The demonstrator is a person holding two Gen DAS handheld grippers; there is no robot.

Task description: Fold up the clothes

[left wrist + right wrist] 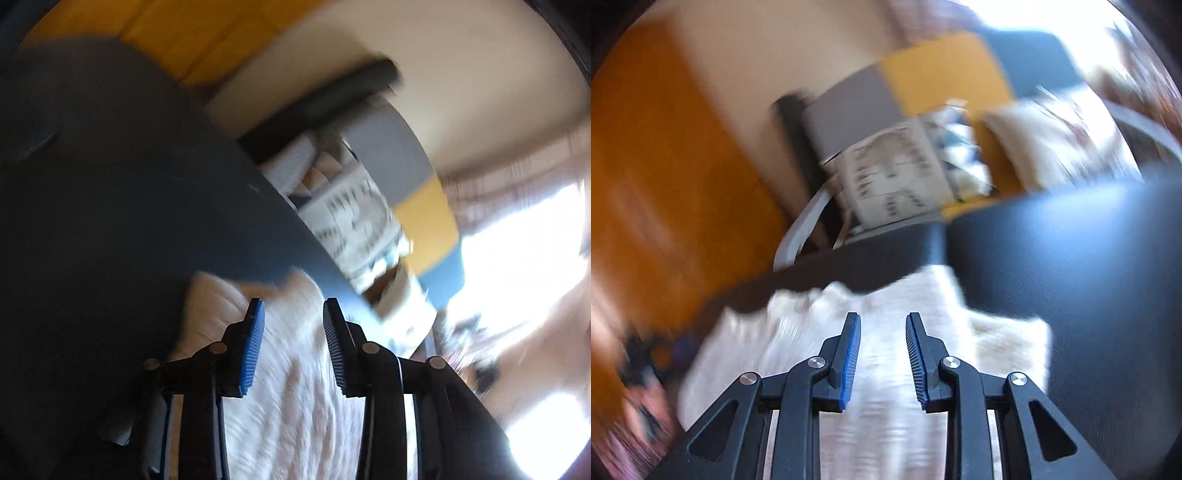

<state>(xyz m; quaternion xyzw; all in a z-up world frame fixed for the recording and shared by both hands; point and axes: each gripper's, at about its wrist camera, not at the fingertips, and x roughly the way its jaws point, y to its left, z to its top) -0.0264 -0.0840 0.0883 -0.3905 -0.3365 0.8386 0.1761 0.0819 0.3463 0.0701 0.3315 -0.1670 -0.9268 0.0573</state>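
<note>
Left tool point(293, 306) jaws apart above pale garment point(288, 387) on dark tabletop point(110, 203). Right tool point(882, 319) jaws apart, nothing clamped.

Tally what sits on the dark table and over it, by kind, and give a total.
Pale pink-white textured knitted garment, lying on the dark blue-grey table: 1
Black two-finger tools with blue ribbed pads, left tool and right tool, both with jaws apart over the garment: 2
Total: 3
The background is too blurred to count.
</note>
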